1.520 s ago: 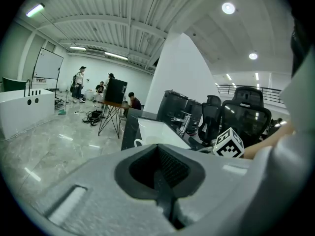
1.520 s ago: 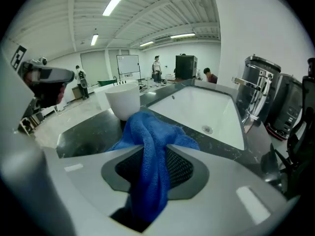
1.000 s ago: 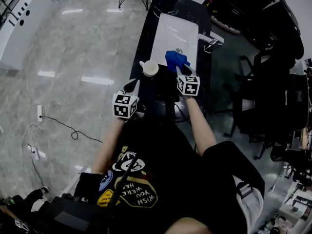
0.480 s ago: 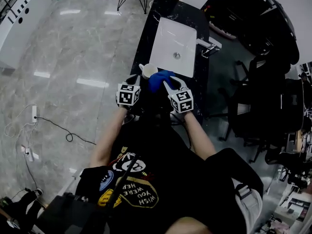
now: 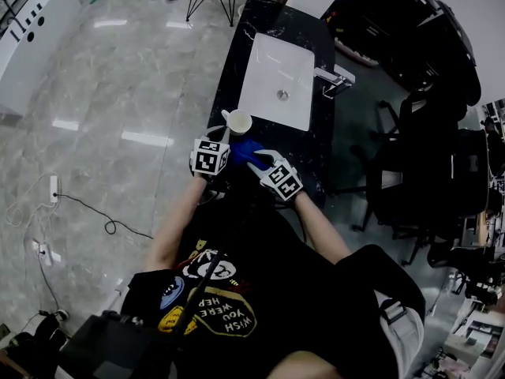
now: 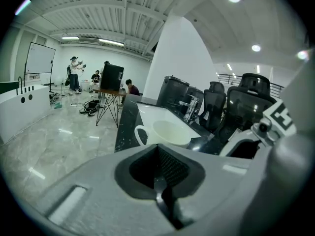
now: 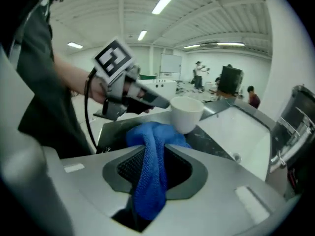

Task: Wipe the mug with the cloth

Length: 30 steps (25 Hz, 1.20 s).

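1. The right tongs (image 7: 150, 191) are clamping a blue cloth (image 7: 155, 132). The cloth is running up between the jaws and bunching in a heap on the table just past them.
2. The left tongs (image 6: 160, 178) are sitting pressed together with nothing between them. They are pointing at the mug (image 6: 170, 132) from close by, with the handle showing to the left.
3. The white mug is standing upright near the edge of the dark table (image 5: 233, 77), beside the front corner of the sink (image 5: 268, 69). Neither pair of tongs is holding it.
4. In the right gripper view the heap of cloth is lying right at the mug's base. Whether it is touching the mug cannot be told. The tip of the left tongs is reaching in from the left, close to the mug's side.
5. In the head view the two pairs of tongs are meeting near the mug, with the cloth between them.
6. The white sink is lying bare in the table, with a tap (image 5: 331, 77) at its right side.
7. Judging progress: the cloth is picked up and brought to the mug, so the approach looks done. The wiping itself does not seem to be under way yet. The mug probably needs steadying or gripping by the left tongs, and the cloth needs rubbing over its wall and rim.
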Motion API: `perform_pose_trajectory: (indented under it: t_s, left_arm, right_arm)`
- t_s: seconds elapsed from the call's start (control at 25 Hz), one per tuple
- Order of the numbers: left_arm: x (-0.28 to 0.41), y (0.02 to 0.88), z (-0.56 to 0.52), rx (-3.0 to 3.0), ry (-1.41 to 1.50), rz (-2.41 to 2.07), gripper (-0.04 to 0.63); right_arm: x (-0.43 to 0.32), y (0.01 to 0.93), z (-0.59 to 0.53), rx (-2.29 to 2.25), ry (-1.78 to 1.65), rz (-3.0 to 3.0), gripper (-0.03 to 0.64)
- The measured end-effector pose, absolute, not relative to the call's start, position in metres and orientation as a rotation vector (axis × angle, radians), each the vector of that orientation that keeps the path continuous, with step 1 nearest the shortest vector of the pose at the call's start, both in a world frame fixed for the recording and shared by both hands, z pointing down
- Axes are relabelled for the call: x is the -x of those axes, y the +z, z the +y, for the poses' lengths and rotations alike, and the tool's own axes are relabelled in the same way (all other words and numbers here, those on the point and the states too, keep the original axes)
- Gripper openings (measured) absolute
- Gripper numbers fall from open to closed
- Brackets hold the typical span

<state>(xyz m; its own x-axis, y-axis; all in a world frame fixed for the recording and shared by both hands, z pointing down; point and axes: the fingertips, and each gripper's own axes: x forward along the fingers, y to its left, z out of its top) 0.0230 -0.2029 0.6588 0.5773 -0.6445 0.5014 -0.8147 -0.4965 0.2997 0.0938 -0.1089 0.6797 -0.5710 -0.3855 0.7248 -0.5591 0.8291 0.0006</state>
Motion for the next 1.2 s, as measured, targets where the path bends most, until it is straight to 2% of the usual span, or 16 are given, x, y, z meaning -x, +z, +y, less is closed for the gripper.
perform_pose_trajectory:
  t_s: [0.16, 0.28, 0.52, 0.6, 0.88, 0.96, 1.12, 1.2]
  left_arm:
    - [-0.016, 0.662, -0.204, -2.254, 0.419, -1.181, 0.003]
    - [-0.016, 0.666, -0.204, -2.241, 0.426, -1.187, 0.003]
    - [-0.028, 0.670, -0.200, -2.258, 0.463, -1.165, 0.003]
    - [-0.023, 0.667, -0.201, -2.250, 0.440, -1.175, 0.003]
    - [-0.014, 0.663, -0.204, -2.208, 0.382, -1.204, 0.003]
    - [-0.018, 0.664, -0.203, -2.206, 0.385, -1.203, 0.003]
    - [-0.025, 0.662, -0.201, -2.226, 0.403, -1.191, 0.003]
    - [-0.023, 0.660, -0.203, -2.223, 0.393, -1.193, 0.003]
  right_arm:
    - [-0.152, 0.626, -0.189, -1.178, 0.508, -2.290, 0.106]
    - [-0.167, 0.613, -0.227, -1.338, 0.478, -2.201, 0.106]
    - [-0.068, 0.658, -0.109, -0.518, 0.184, -2.293, 0.104]
    - [-0.069, 0.657, -0.098, -0.475, 0.213, -2.324, 0.104]
    - [-0.174, 0.613, -0.231, -1.403, 0.511, -2.212, 0.104]
    - [-0.152, 0.626, -0.220, -1.283, 0.456, -2.209, 0.104]
    - [-0.071, 0.650, -0.129, -0.655, 0.198, -2.351, 0.103]
    - [-0.063, 0.652, -0.103, -0.529, 0.222, -2.402, 0.103]
